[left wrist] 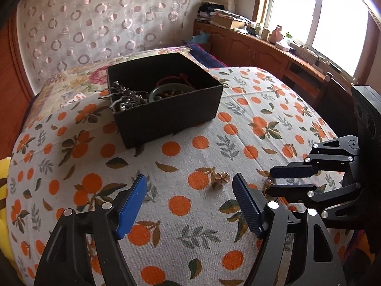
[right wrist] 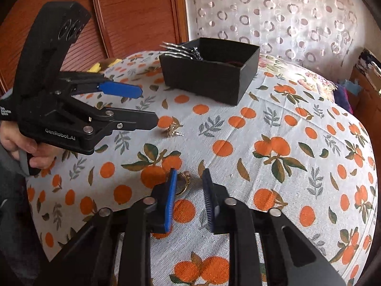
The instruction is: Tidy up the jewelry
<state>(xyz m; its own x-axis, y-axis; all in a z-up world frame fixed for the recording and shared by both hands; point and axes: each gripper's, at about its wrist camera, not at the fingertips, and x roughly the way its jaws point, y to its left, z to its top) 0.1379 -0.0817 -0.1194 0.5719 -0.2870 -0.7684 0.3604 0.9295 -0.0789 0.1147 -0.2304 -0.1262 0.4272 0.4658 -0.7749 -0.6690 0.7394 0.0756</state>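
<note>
A black open box stands on the orange-print cloth and holds silver hairpins, a green bangle and a red cord; it also shows in the right wrist view. A small gold flower earring lies on the cloth between and just beyond my left gripper's fingers; it also shows in the right wrist view. My left gripper is open and empty. A gold ring lies between the tips of my right gripper, which is open around it. The right gripper also shows in the left wrist view.
The cloth covers a rounded table. A patterned curtain hangs behind. A wooden cabinet with clutter runs under the window at right. A red-brown wooden door is at the far left.
</note>
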